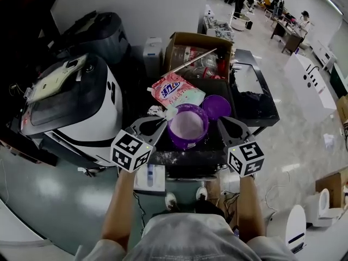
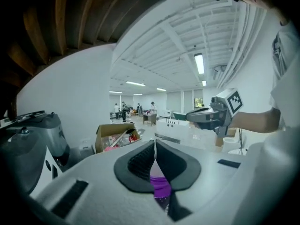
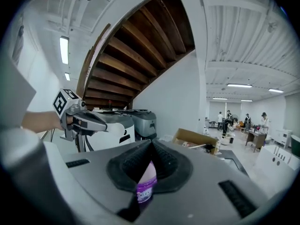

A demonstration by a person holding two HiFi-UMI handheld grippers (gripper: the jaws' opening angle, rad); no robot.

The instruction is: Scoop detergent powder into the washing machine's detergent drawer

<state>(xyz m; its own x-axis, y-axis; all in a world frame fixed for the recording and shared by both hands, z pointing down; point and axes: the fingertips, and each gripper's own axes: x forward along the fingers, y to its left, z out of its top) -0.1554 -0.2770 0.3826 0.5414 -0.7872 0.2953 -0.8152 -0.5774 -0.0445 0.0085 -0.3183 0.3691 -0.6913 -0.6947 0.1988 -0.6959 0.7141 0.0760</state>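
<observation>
A purple tub (image 1: 187,125) of white powder stands open on the dark worktop (image 1: 187,157), with its purple lid (image 1: 216,106) lying behind it to the right. A pink detergent bag (image 1: 176,93) lies behind the tub. A small white piece, maybe a scoop (image 1: 169,115), rests at the tub's left rim. My left gripper (image 1: 159,124) points at the tub from the left, jaws together, nothing between them (image 2: 155,149). My right gripper (image 1: 223,122) flanks the tub on the right, also shut and empty (image 3: 151,146). Purple shows below both jaws. I cannot make out a detergent drawer.
An open cardboard box (image 1: 198,52) of clutter stands behind the bag. A white and black machine (image 1: 70,105) sits to the left, and a dark tray (image 1: 249,86) to the right. White powder dusts the worktop's front edge. Desks and people are far off.
</observation>
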